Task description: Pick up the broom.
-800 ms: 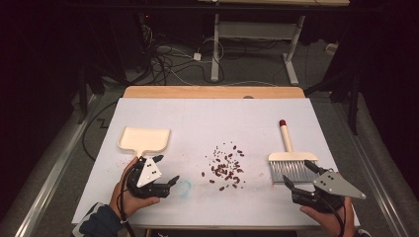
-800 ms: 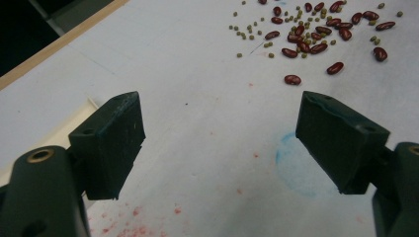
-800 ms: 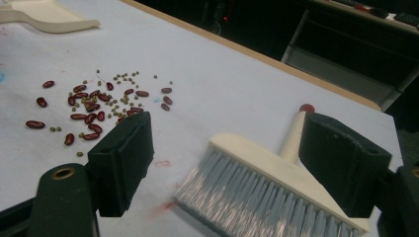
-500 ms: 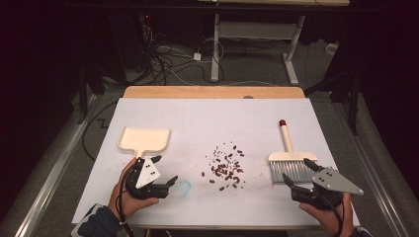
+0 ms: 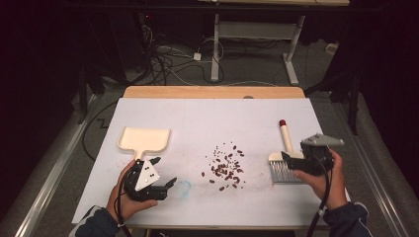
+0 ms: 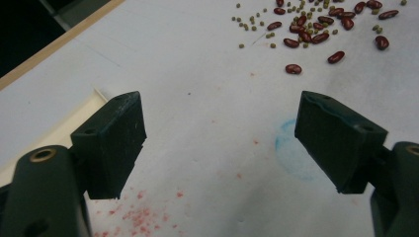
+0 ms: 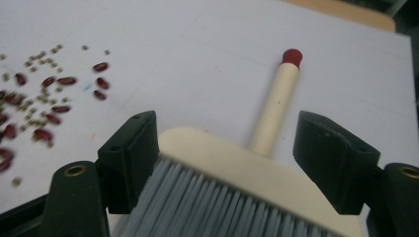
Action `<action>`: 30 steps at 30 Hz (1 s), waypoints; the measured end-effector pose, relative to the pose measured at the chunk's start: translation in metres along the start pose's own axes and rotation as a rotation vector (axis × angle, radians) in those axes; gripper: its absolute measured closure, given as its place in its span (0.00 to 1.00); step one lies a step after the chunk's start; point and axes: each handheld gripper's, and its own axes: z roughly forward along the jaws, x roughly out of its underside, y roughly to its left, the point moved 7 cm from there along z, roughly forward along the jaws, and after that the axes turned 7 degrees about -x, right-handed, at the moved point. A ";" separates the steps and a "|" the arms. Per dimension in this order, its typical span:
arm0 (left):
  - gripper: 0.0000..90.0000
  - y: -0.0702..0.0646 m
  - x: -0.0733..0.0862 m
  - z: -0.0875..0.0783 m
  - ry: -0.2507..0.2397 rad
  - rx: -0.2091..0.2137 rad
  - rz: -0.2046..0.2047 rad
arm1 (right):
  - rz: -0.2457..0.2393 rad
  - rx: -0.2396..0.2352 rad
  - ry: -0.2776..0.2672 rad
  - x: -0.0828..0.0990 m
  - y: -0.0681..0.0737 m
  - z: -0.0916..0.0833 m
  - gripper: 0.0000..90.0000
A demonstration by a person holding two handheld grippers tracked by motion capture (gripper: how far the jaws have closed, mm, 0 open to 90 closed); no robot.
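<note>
Right gripper (image 5: 295,163) hangs over the brush (image 5: 283,159) near the table's (image 5: 207,111) right edge, jaws spread either side of the cream head, one jaw against it, not clamped. The brush's long axis runs to twelve o'clock, red-tipped handle away from the person, grey bristles toward six. Open white surface lies beyond it. Left gripper (image 5: 163,173) is released, empty, near the front edge, the dustpan (image 5: 144,140) at its eleven o'clock. The left gripper view picks out small green seeds among the beans (image 6: 316,29).

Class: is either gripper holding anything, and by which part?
Nothing is held: the right gripper stands open around the brush head; the left gripper is open.
</note>
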 end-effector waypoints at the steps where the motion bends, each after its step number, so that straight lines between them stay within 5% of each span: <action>1: 0.21 -0.001 0.000 0.000 0.002 0.002 0.004 | 0.051 0.006 0.051 -0.011 -0.015 0.014 0.34; 4: 0.21 -0.002 0.002 -0.001 0.006 0.008 0.015 | 0.080 0.048 0.142 -0.023 -0.033 0.038 0.38; 7: 0.21 -0.003 0.005 -0.004 0.021 0.007 0.020 | 0.153 0.038 0.236 -0.027 -0.050 0.065 0.44; 11: 0.21 -0.004 0.009 -0.004 0.040 -0.002 0.035 | 0.217 0.041 0.379 -0.014 -0.063 0.102 0.51; 20: 0.21 -0.003 0.012 -0.007 0.054 0.009 0.018 | 0.244 0.062 0.361 -0.014 -0.060 0.109 0.74; 30: 0.21 -0.003 0.012 -0.002 0.061 0.024 0.008 | 0.232 0.062 0.338 -0.015 -0.059 0.110 0.78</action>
